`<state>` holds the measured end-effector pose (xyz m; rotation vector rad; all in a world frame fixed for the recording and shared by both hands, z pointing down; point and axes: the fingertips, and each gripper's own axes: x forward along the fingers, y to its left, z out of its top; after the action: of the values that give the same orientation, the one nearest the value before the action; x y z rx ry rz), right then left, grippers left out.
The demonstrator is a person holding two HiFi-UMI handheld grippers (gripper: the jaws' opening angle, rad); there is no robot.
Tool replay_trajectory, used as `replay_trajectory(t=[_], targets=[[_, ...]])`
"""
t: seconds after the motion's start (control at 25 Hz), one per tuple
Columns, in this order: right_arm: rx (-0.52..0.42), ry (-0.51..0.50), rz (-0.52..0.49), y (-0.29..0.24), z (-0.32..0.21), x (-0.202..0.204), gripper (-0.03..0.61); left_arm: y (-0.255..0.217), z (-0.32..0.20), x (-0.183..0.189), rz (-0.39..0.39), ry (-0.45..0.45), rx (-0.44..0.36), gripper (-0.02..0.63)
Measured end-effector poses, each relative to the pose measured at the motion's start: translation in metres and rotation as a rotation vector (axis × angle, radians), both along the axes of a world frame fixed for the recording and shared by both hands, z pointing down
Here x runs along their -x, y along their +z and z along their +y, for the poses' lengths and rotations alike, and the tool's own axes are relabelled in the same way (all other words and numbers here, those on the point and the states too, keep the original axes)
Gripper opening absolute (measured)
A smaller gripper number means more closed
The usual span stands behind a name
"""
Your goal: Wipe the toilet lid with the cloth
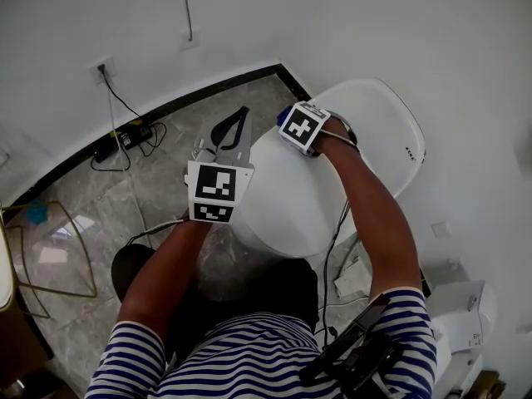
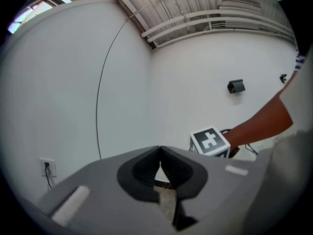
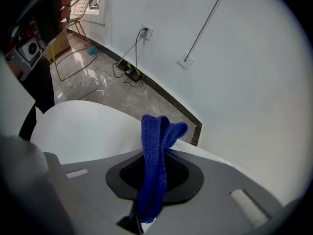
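Note:
The white toilet lid (image 1: 287,198) is down, and it fills the lower left of the right gripper view (image 3: 83,126). My right gripper (image 1: 288,118) hovers over the lid's far edge, shut on a folded blue cloth (image 1: 283,113). Seen from that gripper (image 3: 159,153), the cloth (image 3: 152,180) is pinched between the jaws and sticks up past their tips. My left gripper (image 1: 234,125) is held over the floor just left of the toilet. Its jaws meet at the tips (image 2: 160,149) with nothing between them. The right gripper's marker cube (image 2: 210,141) shows in the left gripper view.
The toilet tank (image 1: 382,127) stands against the white wall behind. A power strip with cables (image 1: 125,137) lies on the marble floor under a wall socket (image 1: 102,67). A gold wire frame (image 1: 50,252) stands at the left. White fittings (image 1: 461,314) sit at the lower right.

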<state>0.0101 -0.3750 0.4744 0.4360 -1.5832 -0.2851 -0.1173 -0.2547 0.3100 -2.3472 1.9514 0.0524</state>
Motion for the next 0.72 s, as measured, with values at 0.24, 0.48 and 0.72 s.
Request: replay_trajectory(t=[0.24, 0.48, 0.72], targets=[[0.064, -0.048, -0.035, 0.002, 0.035, 0.027, 0.061, 0.002, 0.007, 0.014, -0.009, -0.035, 0.009, 0.005], [0.101, -0.094, -0.045, 0.007, 0.067, 0.053, 0.061, 0.002, 0.017, 0.026, -0.011, -0.060, 0.006, 0.005], [0.205, -0.109, -0.094, 0.013, 0.105, 0.076, 0.061, -0.002, 0.023, 0.034, -0.022, -0.082, -0.006, 0.005]])
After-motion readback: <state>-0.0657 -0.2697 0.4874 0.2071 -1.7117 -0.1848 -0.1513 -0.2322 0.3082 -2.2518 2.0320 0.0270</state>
